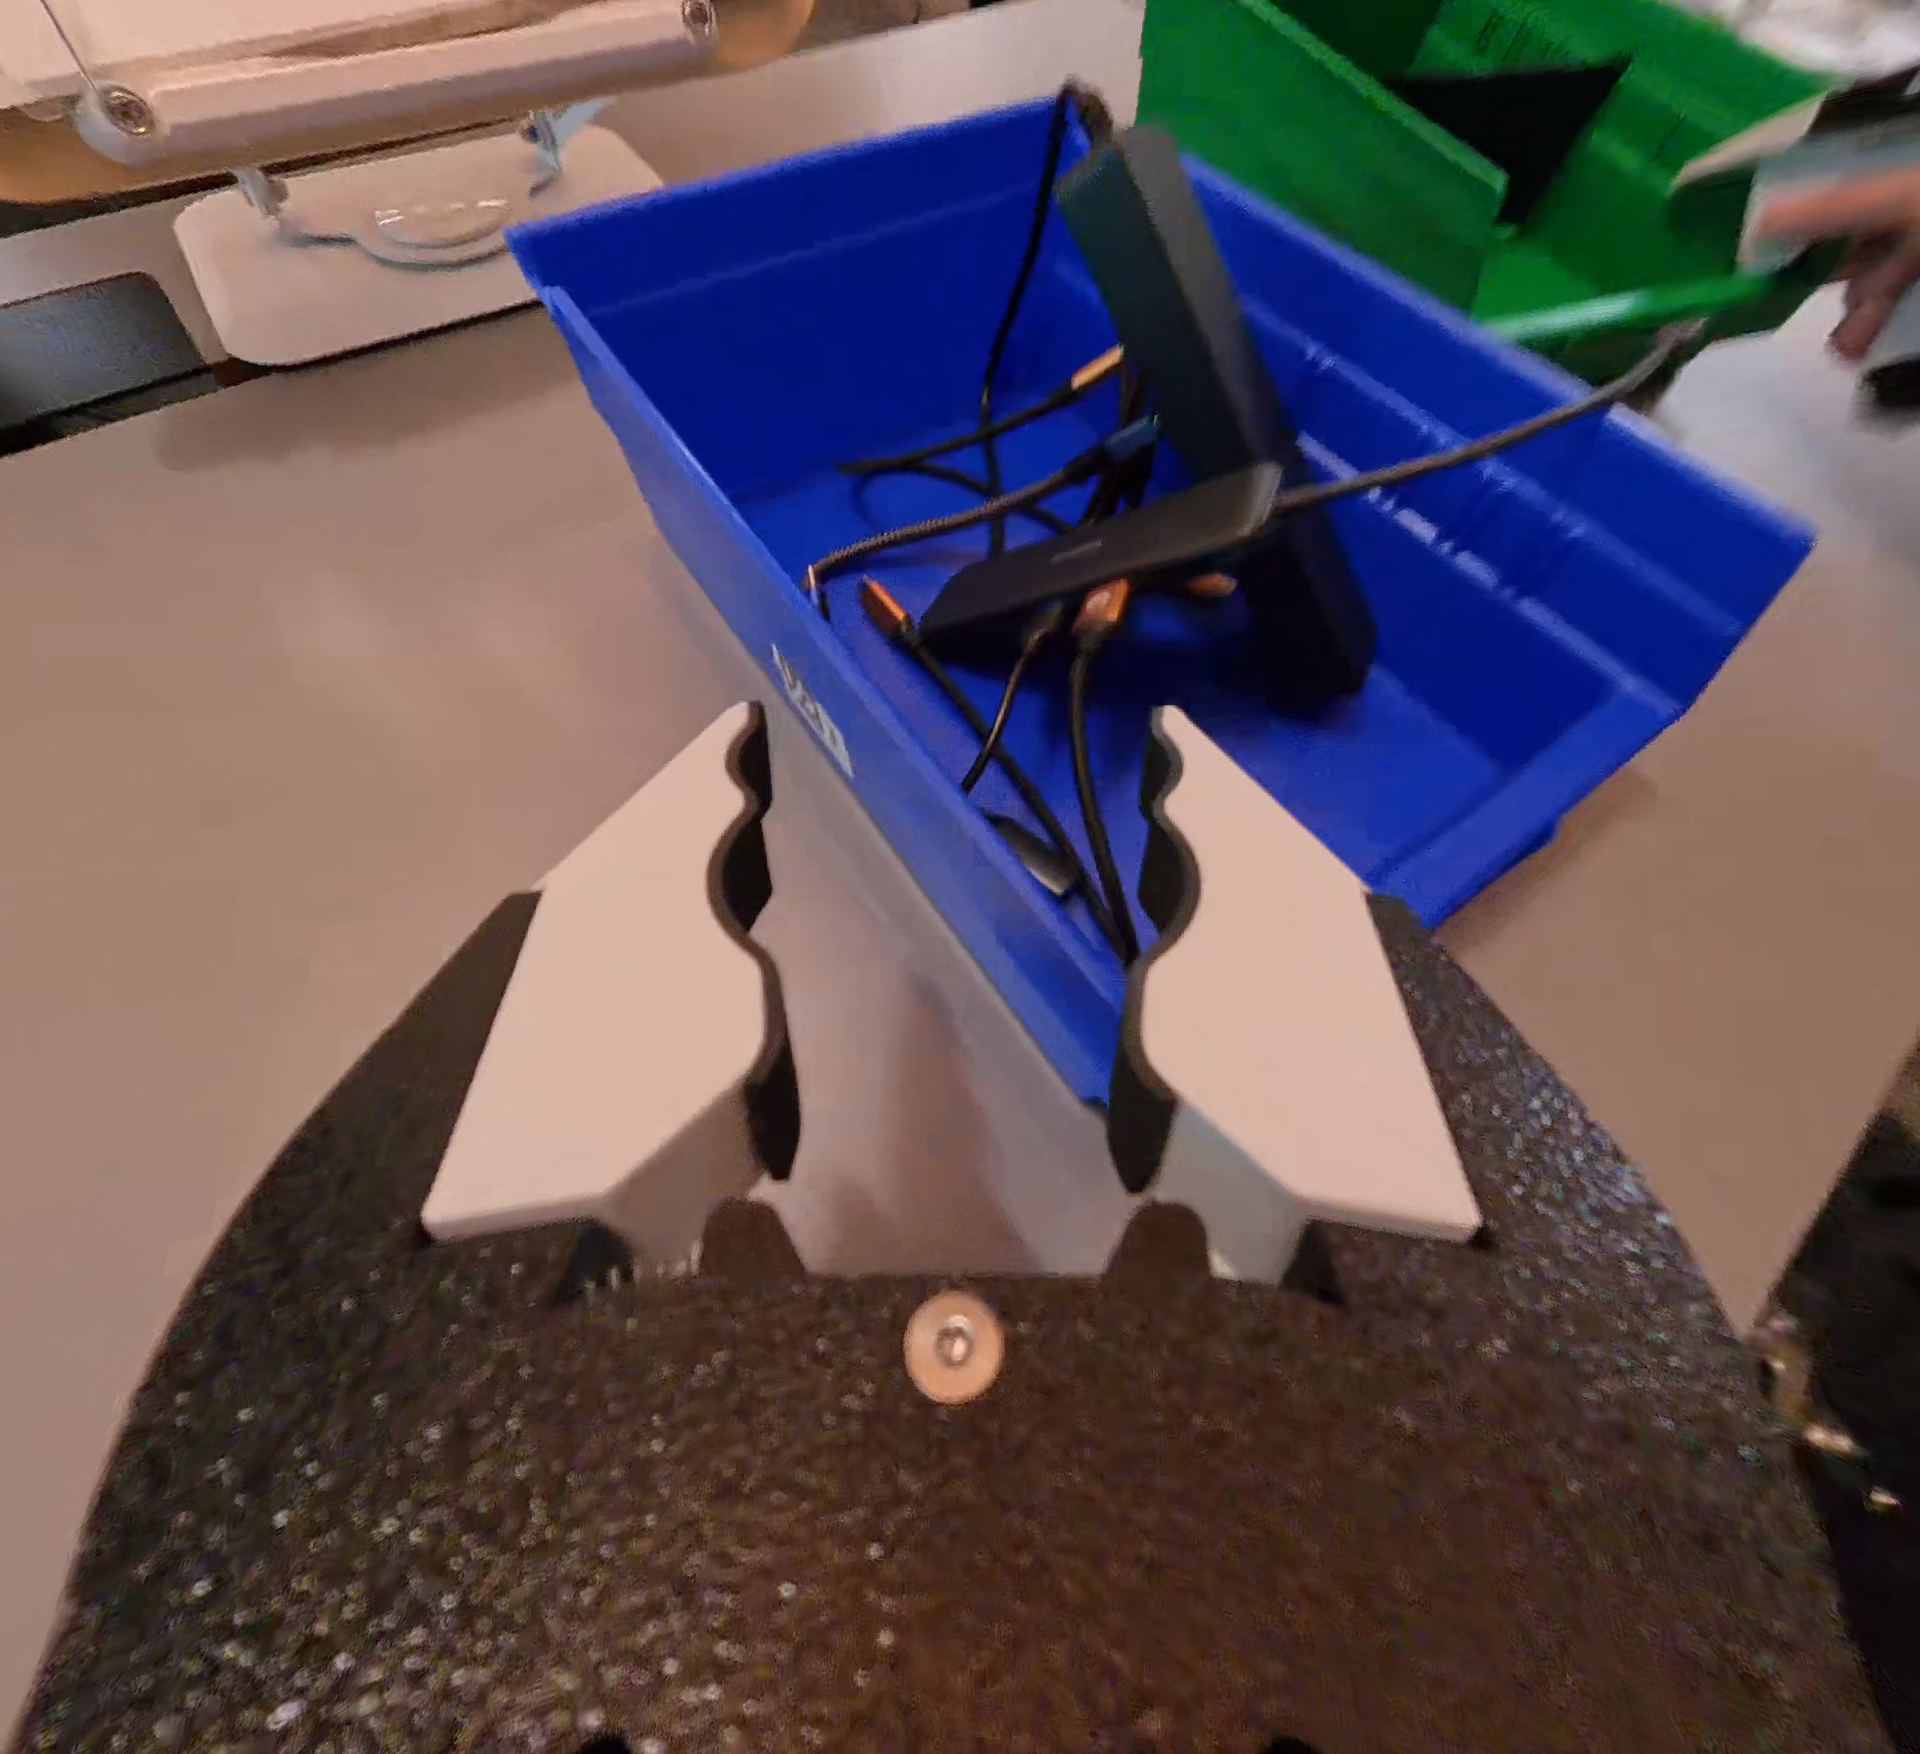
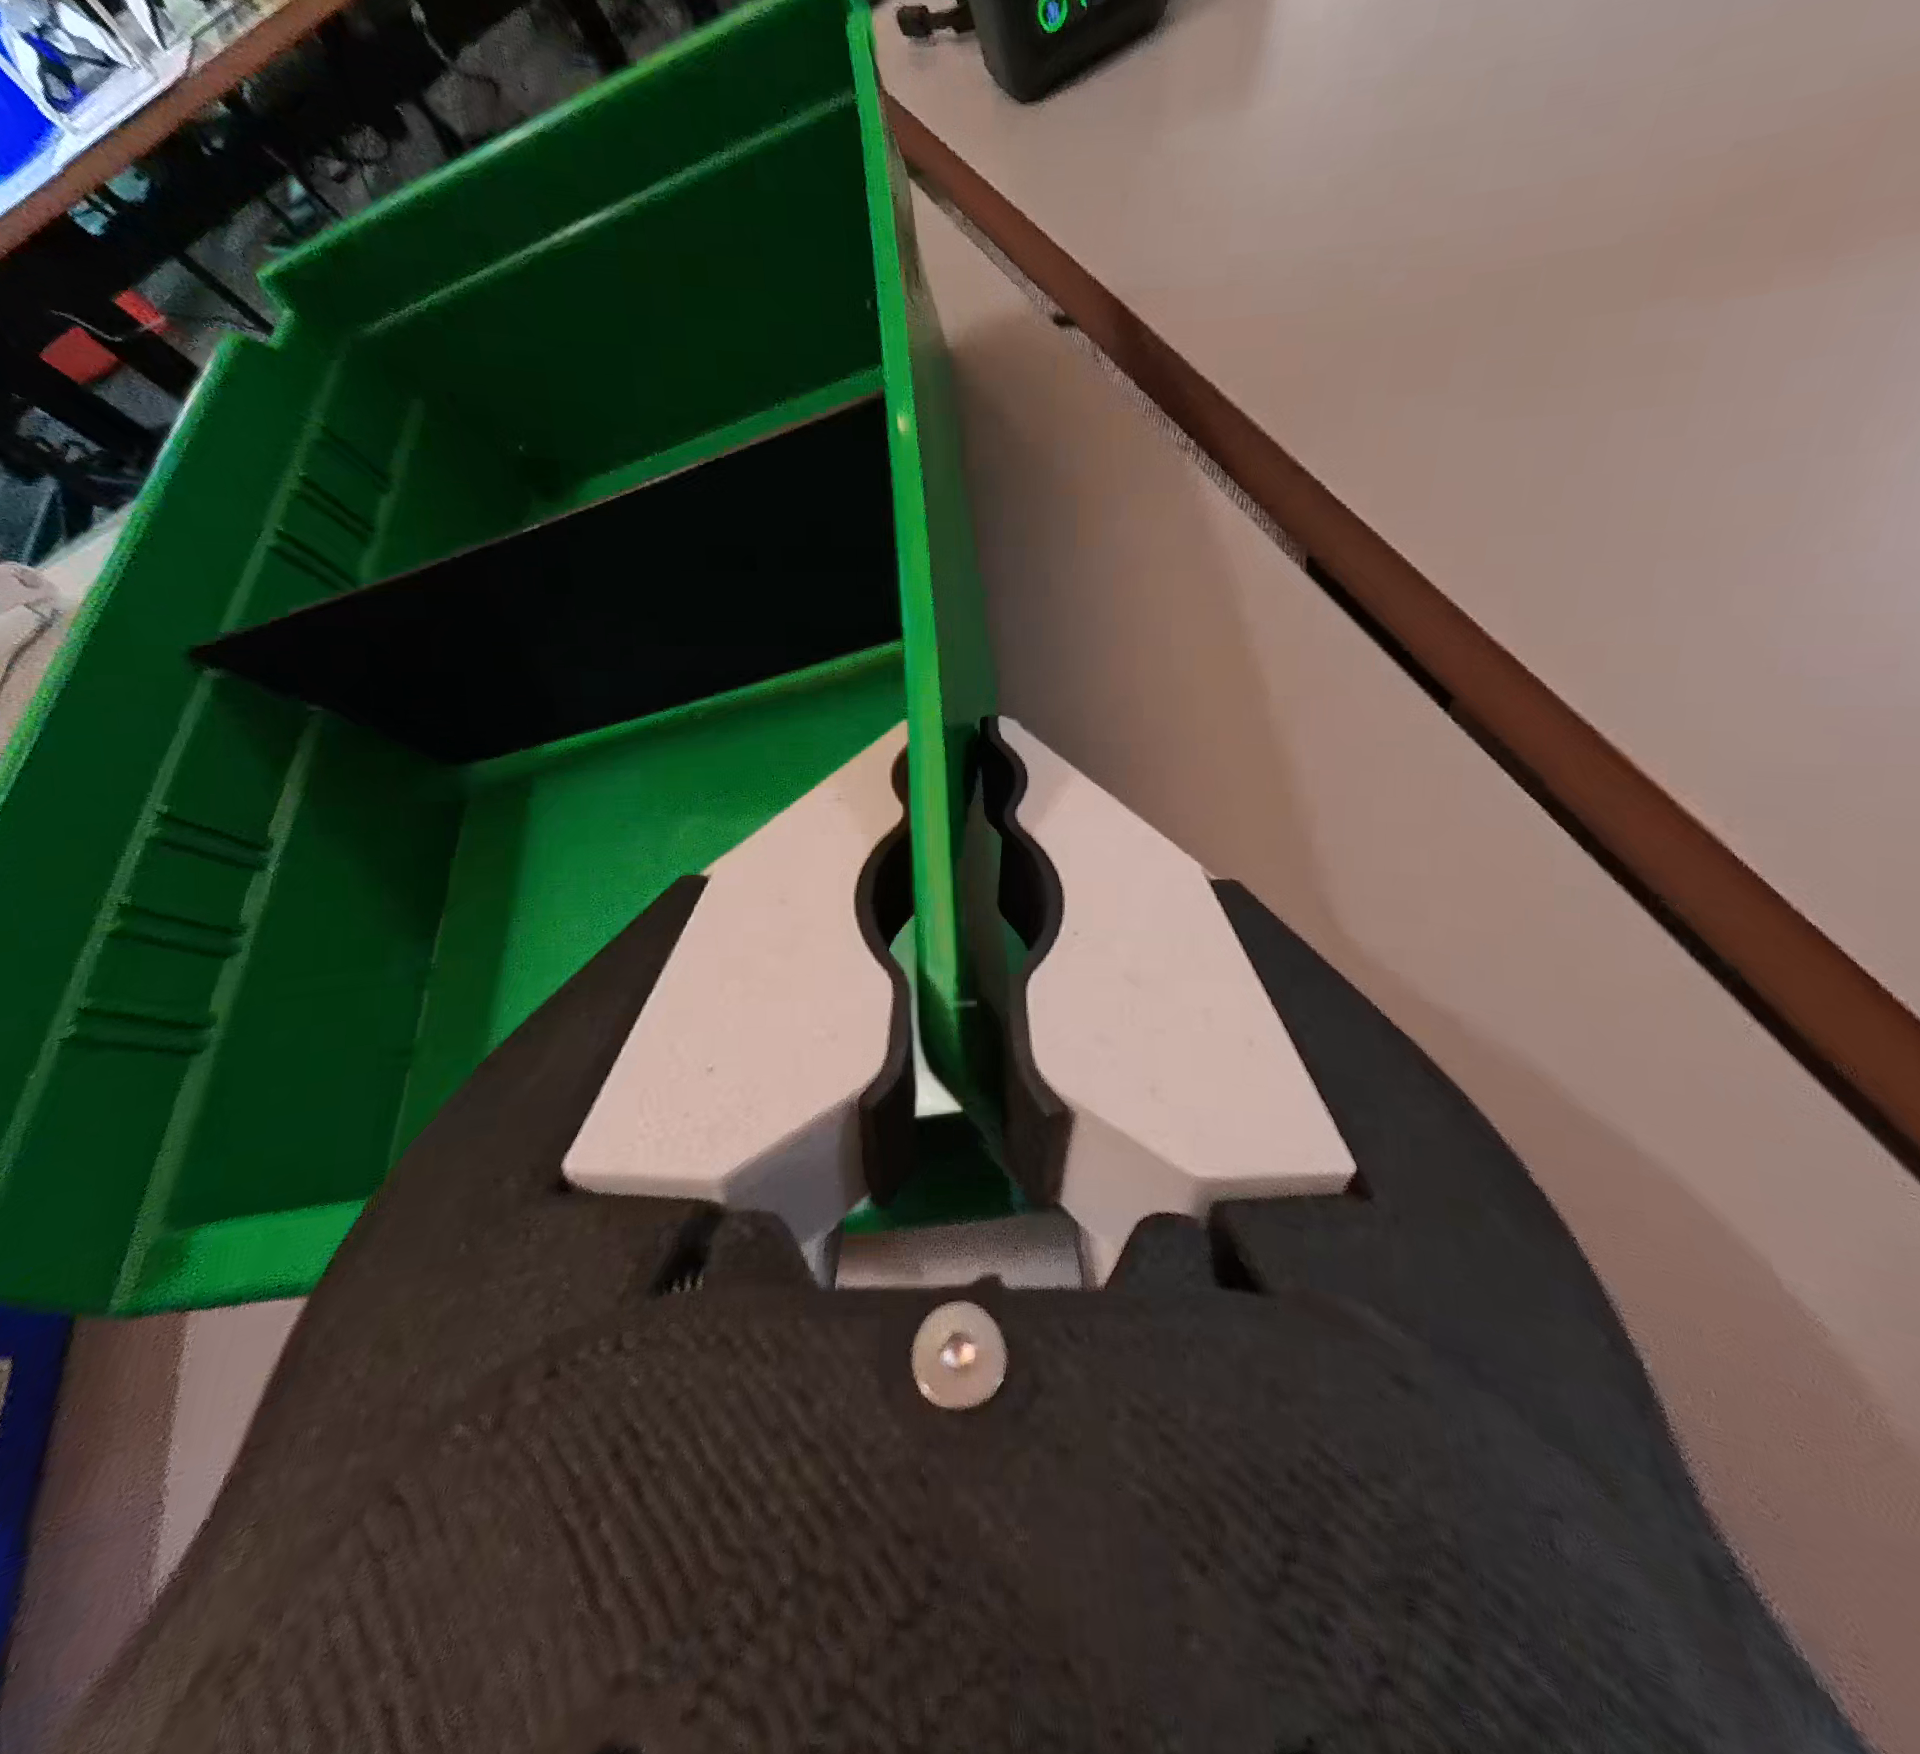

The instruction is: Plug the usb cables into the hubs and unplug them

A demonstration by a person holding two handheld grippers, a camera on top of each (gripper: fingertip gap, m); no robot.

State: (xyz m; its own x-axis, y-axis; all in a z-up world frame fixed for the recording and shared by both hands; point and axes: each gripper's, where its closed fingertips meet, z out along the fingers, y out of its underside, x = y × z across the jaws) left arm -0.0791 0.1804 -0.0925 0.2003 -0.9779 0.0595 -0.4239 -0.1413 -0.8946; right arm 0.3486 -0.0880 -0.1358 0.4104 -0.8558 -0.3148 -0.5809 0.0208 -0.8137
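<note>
Soft indoor light, wide-angle bending at edges, motion blur across backgrounds

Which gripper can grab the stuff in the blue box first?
Probably the left hand-held gripper: it is open and empty, right over the blue bin holding the USB hubs and cables. The right hand-held gripper is busy, clamped on the green bin's wall.

two bins stand side by side on the worktop (image 1: 312, 613): the near bin (image 1: 1538, 665) holds two hubs (image 1: 1195, 374) amid tangled usb cables (image 1: 1081, 769), one hub leaning on its wall; the divided bin (image 2: 312, 821) sits behind it to the right.
</note>
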